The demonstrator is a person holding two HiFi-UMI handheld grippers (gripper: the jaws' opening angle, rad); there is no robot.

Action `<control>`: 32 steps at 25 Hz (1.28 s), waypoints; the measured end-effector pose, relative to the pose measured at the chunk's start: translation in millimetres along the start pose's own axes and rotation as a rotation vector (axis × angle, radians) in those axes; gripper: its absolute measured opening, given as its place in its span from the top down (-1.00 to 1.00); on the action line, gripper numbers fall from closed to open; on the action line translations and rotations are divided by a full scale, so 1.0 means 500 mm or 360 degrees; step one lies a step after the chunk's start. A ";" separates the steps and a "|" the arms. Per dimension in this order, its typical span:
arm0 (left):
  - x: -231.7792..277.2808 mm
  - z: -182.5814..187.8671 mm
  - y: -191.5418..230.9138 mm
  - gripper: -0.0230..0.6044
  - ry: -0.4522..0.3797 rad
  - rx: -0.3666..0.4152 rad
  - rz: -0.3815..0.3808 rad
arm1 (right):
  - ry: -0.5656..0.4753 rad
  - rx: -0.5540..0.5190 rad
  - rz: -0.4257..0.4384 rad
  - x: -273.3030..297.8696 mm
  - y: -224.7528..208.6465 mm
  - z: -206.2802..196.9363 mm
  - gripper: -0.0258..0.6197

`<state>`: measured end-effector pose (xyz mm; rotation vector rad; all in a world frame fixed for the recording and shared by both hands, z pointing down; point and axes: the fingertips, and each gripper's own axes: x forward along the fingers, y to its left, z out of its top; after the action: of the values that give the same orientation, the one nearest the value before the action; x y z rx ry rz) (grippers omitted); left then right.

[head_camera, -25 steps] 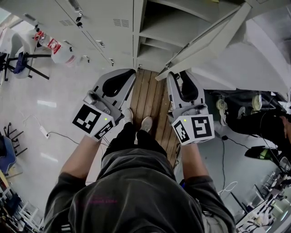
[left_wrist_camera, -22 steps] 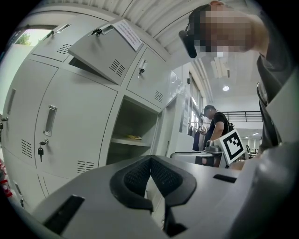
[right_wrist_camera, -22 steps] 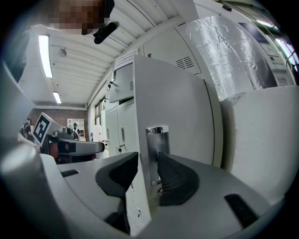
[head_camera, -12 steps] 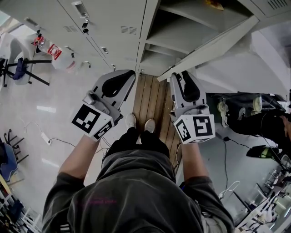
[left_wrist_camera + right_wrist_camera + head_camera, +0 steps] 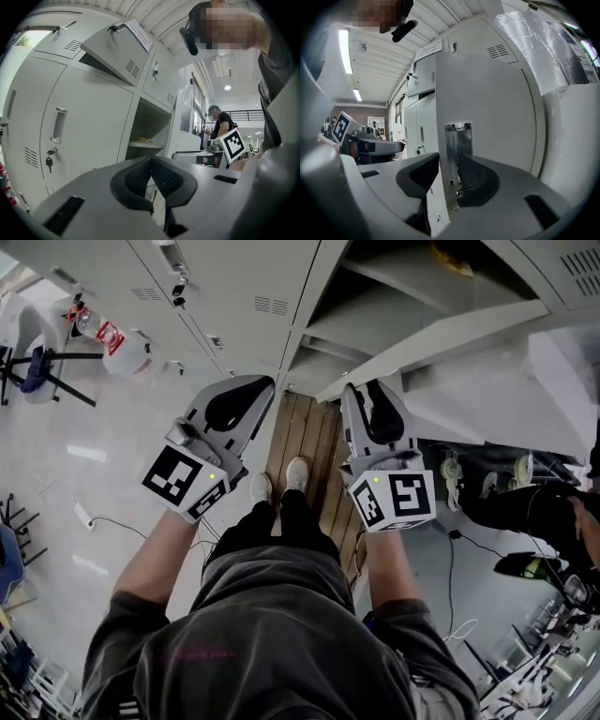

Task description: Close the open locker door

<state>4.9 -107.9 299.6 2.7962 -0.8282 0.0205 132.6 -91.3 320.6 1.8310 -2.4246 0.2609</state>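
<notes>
1. The grey sheet-metal locker door (image 5: 441,338) stands swung out on the right of the scene. It is hinged at the far right beside the open shelved compartment (image 5: 375,310), and its free edge is the part nearest the person.
2. It looks like a thin steel panel, stiff and fairly light, that should swing easily on its hinges. The painted faces are probably slippery, so a steady sideways push should serve better than a hard squeeze. Shut too fast, it could bang or bounce back.
3. The best hold is the free edge at the shiny metal latch plate (image 5: 458,140), farthest from the hinges, where the leverage is greatest.
4. The right gripper (image 5: 449,157) has its jaws fairly wide, and the door's free edge fills the gap between them. The ribbed right pad lies on the latch plate and the left pad sits against the other face, so it appears to be clamped on.
5. The left gripper (image 5: 151,161) has its pads meeting at the tips with nothing between them. It is left of the door and apart from it, facing the closed grey locker fronts (image 5: 89,126).
</notes>
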 end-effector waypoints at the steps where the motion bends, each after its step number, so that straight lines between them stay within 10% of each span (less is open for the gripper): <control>1: 0.002 0.002 0.003 0.88 -0.0002 0.0000 0.0010 | 0.0002 -0.0001 0.0017 0.006 0.001 0.002 0.50; 32: 0.009 0.026 0.047 0.88 -0.0080 -0.0038 0.0333 | 0.0032 -0.0081 0.0297 0.123 0.005 0.029 0.53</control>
<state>-4.7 -132.2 292.5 2.6856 -1.1218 -0.0248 113.7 -151.5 316.9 1.5758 -2.5654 0.2272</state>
